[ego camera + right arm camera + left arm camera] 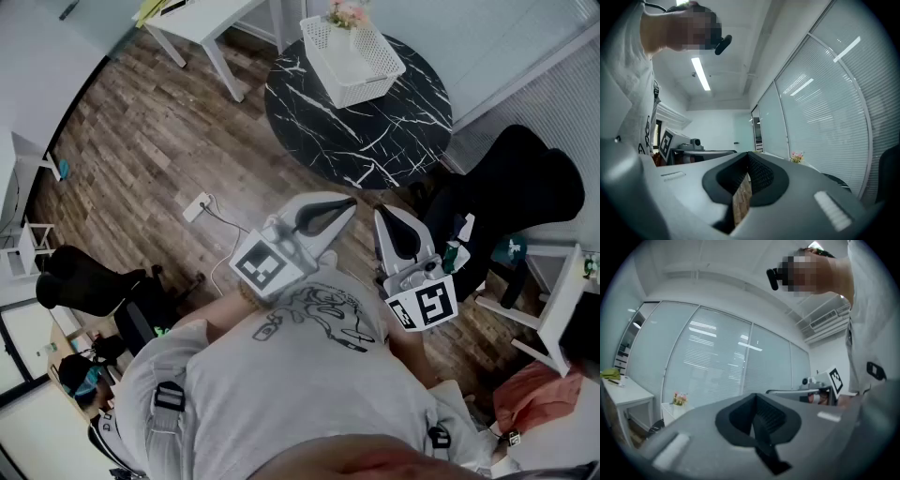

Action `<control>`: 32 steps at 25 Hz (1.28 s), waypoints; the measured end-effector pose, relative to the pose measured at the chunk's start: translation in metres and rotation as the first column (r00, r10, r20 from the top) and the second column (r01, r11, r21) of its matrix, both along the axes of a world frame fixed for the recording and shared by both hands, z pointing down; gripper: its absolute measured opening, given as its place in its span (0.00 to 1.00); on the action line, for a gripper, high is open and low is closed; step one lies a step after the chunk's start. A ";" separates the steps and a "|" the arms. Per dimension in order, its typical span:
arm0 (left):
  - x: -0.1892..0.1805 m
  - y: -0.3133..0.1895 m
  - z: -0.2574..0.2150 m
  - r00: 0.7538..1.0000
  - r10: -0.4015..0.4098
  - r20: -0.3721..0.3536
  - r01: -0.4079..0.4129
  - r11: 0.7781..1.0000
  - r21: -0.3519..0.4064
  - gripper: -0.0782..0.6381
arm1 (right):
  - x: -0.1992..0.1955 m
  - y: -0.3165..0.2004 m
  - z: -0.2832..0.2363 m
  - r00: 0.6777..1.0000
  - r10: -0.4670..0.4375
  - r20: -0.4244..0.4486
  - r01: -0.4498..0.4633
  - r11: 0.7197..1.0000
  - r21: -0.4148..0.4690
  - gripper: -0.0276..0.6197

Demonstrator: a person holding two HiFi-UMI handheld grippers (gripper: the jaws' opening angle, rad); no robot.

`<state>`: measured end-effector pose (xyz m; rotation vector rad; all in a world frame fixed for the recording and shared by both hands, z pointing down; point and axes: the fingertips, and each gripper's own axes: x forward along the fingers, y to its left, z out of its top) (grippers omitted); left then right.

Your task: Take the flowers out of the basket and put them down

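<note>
A white slotted basket stands on the far side of a round black marble table. Pink flowers stick out of its far end. Both grippers hover close to my chest over the wood floor, well short of the table. My left gripper is shut and empty, tips pointing toward the table. My right gripper is also shut and holds nothing. The flowers appear small and distant in the left gripper view, past its closed tips. The right gripper view shows the flowers far beyond its closed tips.
A black office chair stands right of the table. White desks sit at the top left and at the right edge. A power strip with its cable lies on the floor. Another dark chair is at the lower left.
</note>
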<state>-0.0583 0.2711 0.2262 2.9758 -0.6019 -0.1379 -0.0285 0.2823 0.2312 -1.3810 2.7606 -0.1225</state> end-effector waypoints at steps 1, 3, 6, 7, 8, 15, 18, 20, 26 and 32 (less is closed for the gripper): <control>0.000 0.000 0.002 1.000 -0.001 -0.003 0.001 1.000 -0.010 0.11 | 0.000 0.000 0.001 1.000 -0.004 0.000 0.004 1.000 -0.001 0.05; 0.001 0.001 0.004 1.000 -0.003 -0.008 0.003 1.000 -0.025 0.11 | 0.000 0.001 0.002 1.000 -0.009 -0.001 0.009 1.000 -0.003 0.05; 0.002 0.004 0.005 1.000 -0.004 -0.012 0.004 1.000 -0.026 0.11 | 0.001 0.003 0.002 1.000 -0.006 -0.001 0.006 1.000 -0.006 0.05; 0.003 0.005 0.004 1.000 -0.004 -0.012 0.004 1.000 -0.026 0.11 | 0.002 0.004 0.002 1.000 -0.004 -0.001 0.004 1.000 -0.006 0.05; 0.004 0.006 0.004 1.000 -0.004 -0.013 0.003 1.000 -0.025 0.11 | 0.003 0.005 0.003 1.000 -0.003 0.000 0.003 1.000 -0.007 0.05; 0.014 0.012 0.004 1.000 -0.013 -0.008 0.013 1.000 -0.019 0.11 | 0.014 0.011 0.005 0.997 -0.027 0.066 0.028 0.999 -0.024 0.05; 0.019 0.015 0.007 1.000 -0.020 -0.003 0.020 0.999 -0.025 0.11 | 0.019 0.015 0.007 0.998 -0.030 0.060 0.031 0.999 -0.021 0.05; 0.024 0.016 0.010 1.000 -0.026 0.001 0.026 0.999 -0.032 0.11 | 0.024 0.018 0.007 0.998 -0.029 0.056 0.030 0.999 -0.018 0.05; 0.037 0.020 0.013 0.999 -0.044 0.005 0.044 0.998 -0.037 0.11 | 0.041 0.022 0.010 0.998 -0.033 0.055 0.035 0.999 -0.022 0.05; 0.041 0.017 0.015 0.997 -0.071 0.010 0.071 0.997 -0.036 0.11 | 0.045 0.020 0.016 0.997 -0.051 0.062 0.053 0.998 -0.034 0.05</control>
